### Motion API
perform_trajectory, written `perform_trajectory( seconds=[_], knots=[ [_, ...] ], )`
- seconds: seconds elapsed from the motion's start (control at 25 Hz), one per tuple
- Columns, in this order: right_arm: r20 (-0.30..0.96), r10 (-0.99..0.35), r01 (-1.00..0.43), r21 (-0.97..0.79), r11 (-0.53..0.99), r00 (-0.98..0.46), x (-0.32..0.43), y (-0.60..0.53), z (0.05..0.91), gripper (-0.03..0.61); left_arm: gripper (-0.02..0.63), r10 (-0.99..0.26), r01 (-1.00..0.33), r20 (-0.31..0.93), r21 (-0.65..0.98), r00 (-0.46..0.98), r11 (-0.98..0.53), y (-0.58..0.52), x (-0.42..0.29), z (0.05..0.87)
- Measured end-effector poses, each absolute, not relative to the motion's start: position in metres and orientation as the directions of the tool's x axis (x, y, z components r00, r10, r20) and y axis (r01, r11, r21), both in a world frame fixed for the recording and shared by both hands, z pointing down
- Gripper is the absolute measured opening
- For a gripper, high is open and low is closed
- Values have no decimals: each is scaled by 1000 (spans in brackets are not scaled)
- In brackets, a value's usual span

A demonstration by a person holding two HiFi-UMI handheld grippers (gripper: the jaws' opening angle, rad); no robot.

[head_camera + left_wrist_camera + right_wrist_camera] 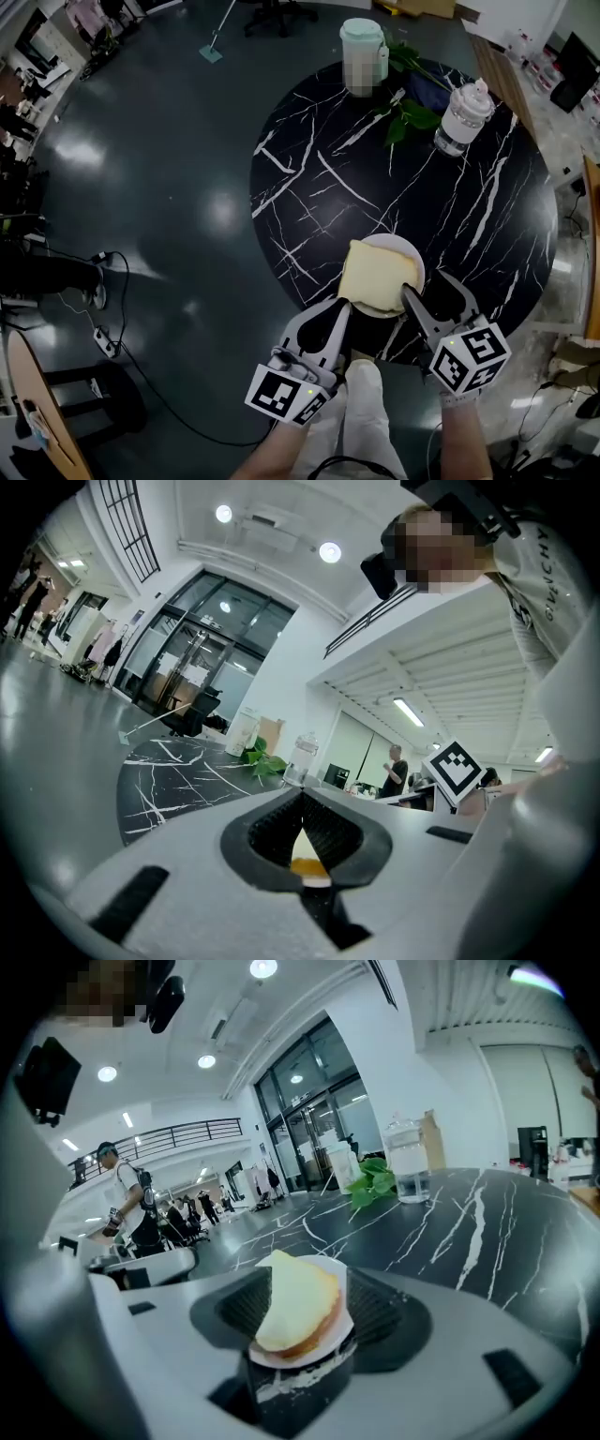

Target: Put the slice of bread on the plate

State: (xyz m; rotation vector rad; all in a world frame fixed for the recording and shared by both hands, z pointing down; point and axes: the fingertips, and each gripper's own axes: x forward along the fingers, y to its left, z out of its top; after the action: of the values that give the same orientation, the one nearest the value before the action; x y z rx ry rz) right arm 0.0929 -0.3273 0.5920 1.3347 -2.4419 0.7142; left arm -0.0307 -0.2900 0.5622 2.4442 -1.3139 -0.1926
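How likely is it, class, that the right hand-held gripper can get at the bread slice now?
Probably yes: the right hand-held gripper stands open beside the bread slice on the plate, nothing between them.

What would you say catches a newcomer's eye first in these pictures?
The pale slice of bread on a small white plate, at the near edge of the round black table veined with white. Just below it, the left gripper and the right gripper point at the plate from either side, the right one's jaws apart. At the far edge stand a lidded jug, green leaves and a glass jar.
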Motion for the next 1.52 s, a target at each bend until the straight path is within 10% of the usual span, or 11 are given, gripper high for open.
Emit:
perform_trajectory(
  seconds=[0.52, 0.84, 1.52],
  knots=[
    [323, -663, -736, -350, 579, -675, 64, -277, 525, 218, 8, -801, -758, 19, 336, 599, -559, -272, -23, 519],
    [300, -647, -712, -341, 614, -701, 53, -229, 482, 25, 8, -745, -716, 31, 308, 666, -627, -234, -11, 486],
    [212, -689, -713, -339, 614, -693, 54, -178, 427, 11, 8, -701, -668, -12, 290, 713, -685, -203, -5, 443]
  ],
)
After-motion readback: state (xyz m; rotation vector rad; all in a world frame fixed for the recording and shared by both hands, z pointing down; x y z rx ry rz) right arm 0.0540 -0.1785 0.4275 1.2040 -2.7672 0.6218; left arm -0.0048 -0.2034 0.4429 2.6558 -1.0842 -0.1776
